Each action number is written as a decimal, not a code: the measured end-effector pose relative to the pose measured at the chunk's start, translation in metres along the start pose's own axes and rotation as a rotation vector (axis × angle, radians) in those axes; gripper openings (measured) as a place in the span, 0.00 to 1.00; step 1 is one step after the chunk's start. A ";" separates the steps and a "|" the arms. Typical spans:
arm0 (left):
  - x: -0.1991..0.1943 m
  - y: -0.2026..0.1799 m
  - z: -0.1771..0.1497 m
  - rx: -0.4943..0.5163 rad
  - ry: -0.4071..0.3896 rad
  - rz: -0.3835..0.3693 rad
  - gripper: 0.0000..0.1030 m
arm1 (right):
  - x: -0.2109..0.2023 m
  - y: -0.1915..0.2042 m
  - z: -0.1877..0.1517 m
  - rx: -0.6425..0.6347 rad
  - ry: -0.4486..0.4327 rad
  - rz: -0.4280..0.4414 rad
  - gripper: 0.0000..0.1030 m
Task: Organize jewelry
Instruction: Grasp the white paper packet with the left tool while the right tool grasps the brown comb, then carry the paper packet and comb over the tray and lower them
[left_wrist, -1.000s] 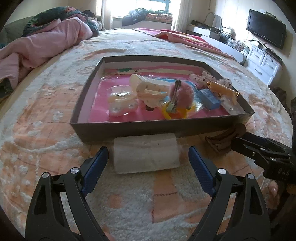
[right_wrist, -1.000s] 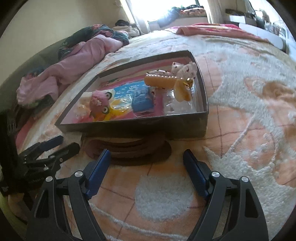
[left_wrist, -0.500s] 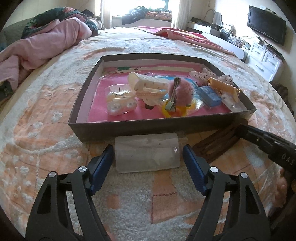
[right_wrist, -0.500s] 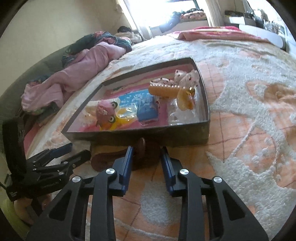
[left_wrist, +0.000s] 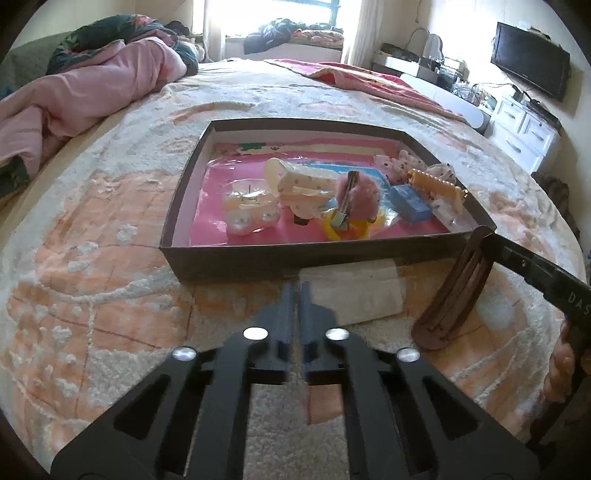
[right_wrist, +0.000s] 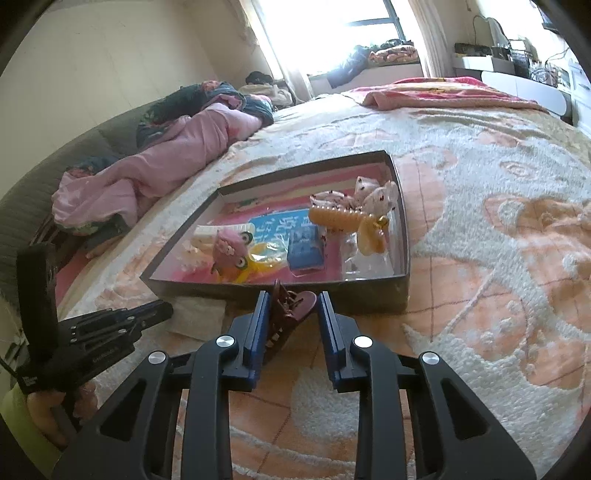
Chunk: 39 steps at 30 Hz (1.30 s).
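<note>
Left wrist view: the left gripper (left_wrist: 297, 295) has its blue jaws pressed fully together, and they appear to pinch the near edge of a clear plastic packet (left_wrist: 354, 291) that lies on the bedspread (left_wrist: 92, 295) just in front of the tray (left_wrist: 295, 254); whether film is truly caught between them cannot be told. To its right, the brown hair clip (left_wrist: 454, 291) stands tilted, its upper end held by the right gripper and its lower end at or just above the bedspread.

Right wrist view: the right gripper (right_wrist: 290, 325) is closing on the brown hair clip (right_wrist: 284, 314), which sits between the blue pads nearer the left one; a gap shows beside the right pad, so the hold looks partial. The dark, shallow tray (right_wrist: 400, 291) lies directly beyond the clip, already holding a pink fuzzy clip (right_wrist: 225, 249), a blue box (right_wrist: 304, 247), an amber claw clip (right_wrist: 343, 219) and spotted bows (right_wrist: 373, 194).

Risks, as judged from this moment: the off-centre grasp could let the long clip pivot or slip free while it is carried over the tray wall, dropping it back onto the bedspread. A low carry could knock the clip's hanging end against the wall and push the tray. The slick packet could slide out of the left gripper if only its edge is caught.
</note>
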<state>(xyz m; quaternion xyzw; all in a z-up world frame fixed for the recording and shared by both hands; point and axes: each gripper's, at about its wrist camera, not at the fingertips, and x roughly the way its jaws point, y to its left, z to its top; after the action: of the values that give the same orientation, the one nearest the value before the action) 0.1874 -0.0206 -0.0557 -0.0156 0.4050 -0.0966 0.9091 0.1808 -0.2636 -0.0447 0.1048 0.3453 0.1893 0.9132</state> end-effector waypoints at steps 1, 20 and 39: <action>-0.001 0.000 -0.001 0.003 0.000 -0.005 0.00 | -0.001 0.000 0.000 0.000 -0.001 0.001 0.24; 0.022 0.034 -0.008 -0.271 0.082 -0.345 0.35 | 0.001 0.002 0.000 -0.028 -0.003 -0.034 0.23; -0.017 0.005 0.018 -0.186 -0.029 -0.367 0.02 | -0.013 0.012 0.011 -0.092 -0.054 -0.026 0.23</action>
<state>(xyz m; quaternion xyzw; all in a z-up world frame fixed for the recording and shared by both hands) 0.1905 -0.0139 -0.0315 -0.1744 0.3896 -0.2226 0.8765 0.1763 -0.2586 -0.0250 0.0631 0.3127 0.1901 0.9285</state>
